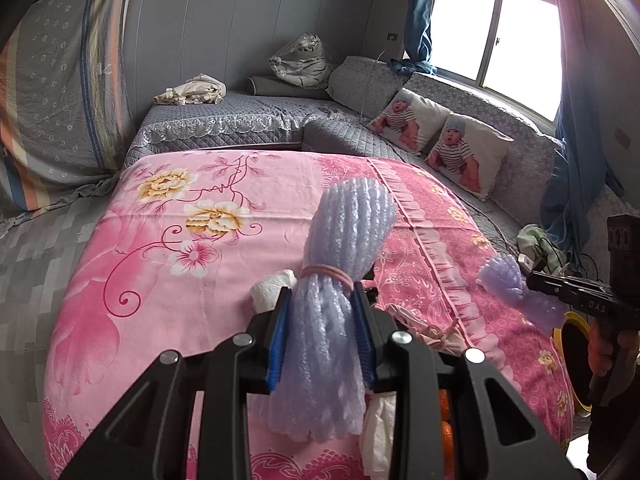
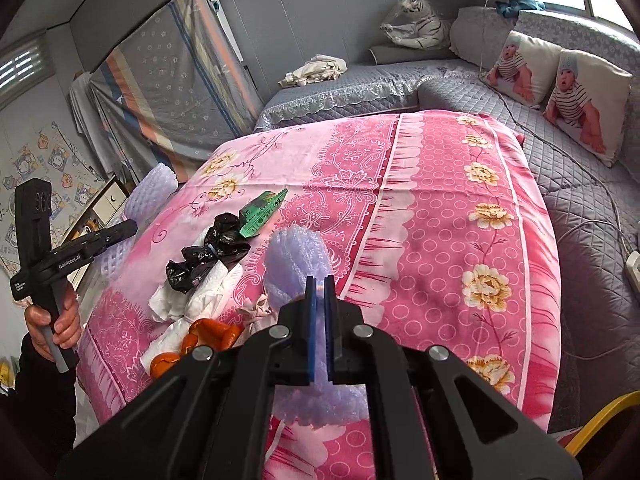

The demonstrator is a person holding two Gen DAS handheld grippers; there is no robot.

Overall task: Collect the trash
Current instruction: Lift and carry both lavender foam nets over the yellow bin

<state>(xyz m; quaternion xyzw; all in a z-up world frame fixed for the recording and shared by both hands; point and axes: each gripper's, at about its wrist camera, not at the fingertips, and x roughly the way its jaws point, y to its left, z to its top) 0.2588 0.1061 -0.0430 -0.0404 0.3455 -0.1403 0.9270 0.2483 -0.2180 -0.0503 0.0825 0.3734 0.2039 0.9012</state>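
Note:
My left gripper (image 1: 322,292) is shut on a roll of lilac foam wrap (image 1: 344,236) tied with a pink band, held above the pink floral cloth (image 1: 160,264). My right gripper (image 2: 319,280) is shut on a second lilac foam piece (image 2: 296,256); it also shows at the right of the left wrist view (image 1: 508,280). On the cloth in the right wrist view lie a black plastic bag (image 2: 216,248), a green wrapper (image 2: 262,210), crumpled white tissue (image 2: 192,300) and orange peel (image 2: 208,336). The left gripper with its foam (image 2: 152,188) shows at the left.
A grey quilted sofa (image 1: 248,120) wraps round the back and right, with two baby-print cushions (image 1: 460,148), a toy tiger (image 1: 304,60) and a crumpled cloth (image 1: 192,90). A yellow-rimmed bin (image 1: 576,344) stands by the right edge. Cables and a power strip (image 2: 632,272) lie on the sofa.

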